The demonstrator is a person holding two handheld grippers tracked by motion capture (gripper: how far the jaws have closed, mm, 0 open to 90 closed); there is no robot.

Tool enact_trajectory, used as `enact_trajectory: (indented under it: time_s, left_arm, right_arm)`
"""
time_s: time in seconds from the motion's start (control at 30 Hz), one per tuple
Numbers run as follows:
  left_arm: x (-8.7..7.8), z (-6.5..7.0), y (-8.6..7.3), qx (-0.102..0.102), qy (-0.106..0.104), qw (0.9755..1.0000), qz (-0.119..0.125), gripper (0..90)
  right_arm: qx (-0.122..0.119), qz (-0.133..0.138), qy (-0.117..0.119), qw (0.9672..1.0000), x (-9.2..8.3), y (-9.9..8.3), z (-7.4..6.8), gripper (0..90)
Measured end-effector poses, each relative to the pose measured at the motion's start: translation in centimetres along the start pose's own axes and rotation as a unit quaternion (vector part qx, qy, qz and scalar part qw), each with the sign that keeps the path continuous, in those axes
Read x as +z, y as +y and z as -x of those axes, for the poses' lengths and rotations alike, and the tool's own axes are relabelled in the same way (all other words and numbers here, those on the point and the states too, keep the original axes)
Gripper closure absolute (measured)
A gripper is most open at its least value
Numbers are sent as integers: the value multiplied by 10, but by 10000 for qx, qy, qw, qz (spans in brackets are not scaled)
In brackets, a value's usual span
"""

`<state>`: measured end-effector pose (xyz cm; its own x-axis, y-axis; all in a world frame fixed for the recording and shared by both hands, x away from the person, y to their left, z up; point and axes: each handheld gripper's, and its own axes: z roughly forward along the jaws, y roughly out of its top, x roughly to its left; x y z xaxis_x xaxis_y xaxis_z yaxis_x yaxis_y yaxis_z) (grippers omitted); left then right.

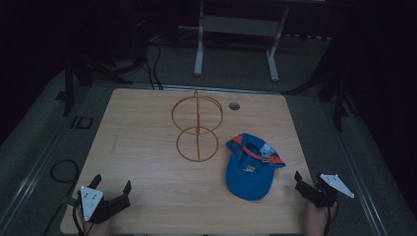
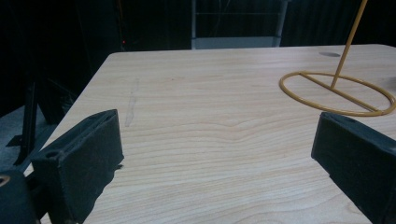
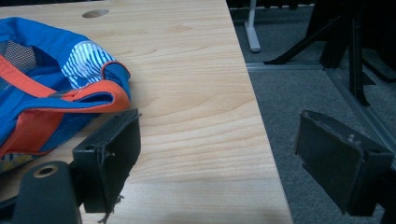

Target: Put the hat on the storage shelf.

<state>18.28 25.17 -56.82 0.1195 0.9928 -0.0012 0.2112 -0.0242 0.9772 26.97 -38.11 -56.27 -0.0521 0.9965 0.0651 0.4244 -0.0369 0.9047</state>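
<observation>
- Right gripper [image 1: 309, 186]: jaws spread wide, nothing between them. Sits at the table's [image 1: 147, 147] near right corner; one jaw hangs over the wood, the other is out past the table edge over the floor.
- Cap [image 1: 251, 169]: blue with orange trim, lying upside down, inner side up. From the right gripper's jaws it lies ahead and to the inboard side, just beside the inboard jaw; in the right gripper view [image 3: 42, 93] the orange-edged rim sits right above that jaw's tip, apart from it as far as I can tell.
- Cap long axis: brim toward the person, back strap away, tilted slightly relative to the table edge. The near rim is the closest grab point.
- Left gripper [image 1: 112, 192]: jaws also released, empty, at the near left corner. Bare wood between them in the left gripper view.
- Wire stand [image 1: 197, 129]: yellow, ring base and an upright loop, mid-table. Ahead of the left jaws and off toward the right-hand jaw; base ring visible in the left gripper view [image 2: 337, 93], well apart from the jaws.
- Judgement: right hand is clearly nearer the cap, so the pick should be its job. Needs a short shift inboard to bracket the rim. Left is nearer the stand.
</observation>
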Motion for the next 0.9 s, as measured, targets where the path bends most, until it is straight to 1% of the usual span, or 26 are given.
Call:
enact_trajectory:
  time_s: [0.13, 0.23, 0.27, 0.37, 0.43, 0.5, 0.53, 0.57, 0.6, 0.63, 0.67, 0.7, 0.73, 0.77, 0.8, 0.83, 0.87, 0.9]
  left_arm:
    - [0, 1, 1, -4, -27, 10000, 2, 23]
    - [0, 3, 2, 15, -62, 10000, 27, 23]
    - [0, 4, 2, 22, -85, 10000, 28, 23]
    - [0, 8, 3, 33, -164, 9999, 22, 23]
    - [0, 10, 4, -8, -289, 9996, 59, 23]
    - [-1, 14, 5, 12, -354, 9993, 73, 23]
    - [-1, 16, 6, 29, -435, 9990, 83, 23]
    - [-1, 18, 6, 87, -476, 9988, 30, 23]
    - [-1, 20, 7, 187, -527, 9984, 4, 23]
    - [-1, 23, 6, 264, -583, 9979, 33, 23]
    - [-1, 25, 7, 361, -623, 9974, 7, 23]
    - [-1, 25, 7, 361, -623, 9974, 7, 23]
    - [-1, 28, 7, 454, -641, 9969, -14, 23]
    - [-1, 32, 7, 492, -746, 9960, -11, 23]
    - [-1, 34, 7, 498, -765, 9958, -38, 23]
    - [-1, 36, 8, 471, -853, 9952, -54, 38]
    - [-1, 37, 8, 456, -898, 9949, -89, 43]
    - [-1, 37, 8, 456, -898, 9949, -89, 43]
  right_arm:
    - [-18, -32, 124, 9999, 0, 0, 0, 144]
    - [-251, -136, 129, 9995, 0, 1, -5, 144]
    - [-277, -129, 228, 9993, 0, 2, -6, 144]
    - [-402, -136, 297, 9987, -2, 13, -9, 144]
    - [-409, -151, 424, 9981, -5, 23, -12, 143]
    - [-440, -232, 631, 9968, -6, 32, -14, 138]
    - [-489, -327, 687, 9959, -6, 37, -16, 136]
    - [-541, -379, 757, 9949, -5, 42, -17, 133]
    - [-543, -393, 858, 9941, -5, 47, -18, 133]
    - [-546, -436, 911, 9934, -4, 52, -19, 133]
    - [-537, -444, 1011, 9924, -3, 57, -20, 133]
    - [-537, -444, 1011, 9924, -3, 57, -20, 133]
    - [-578, -465, 1137, 9907, -1, 68, -23, 133]
    - [-618, -517, 1205, 9894, 1, 73, -25, 132]
    - [-604, -500, 1307, 9883, 3, 77, -27, 132]
    - [-584, -474, 1392, 9874, 4, 81, -29, 132]
    - [-647, -525, 1420, 9864, 7, 86, -32, 128]
    - [-647, -525, 1420, 9864, 7, 86, -32, 128]
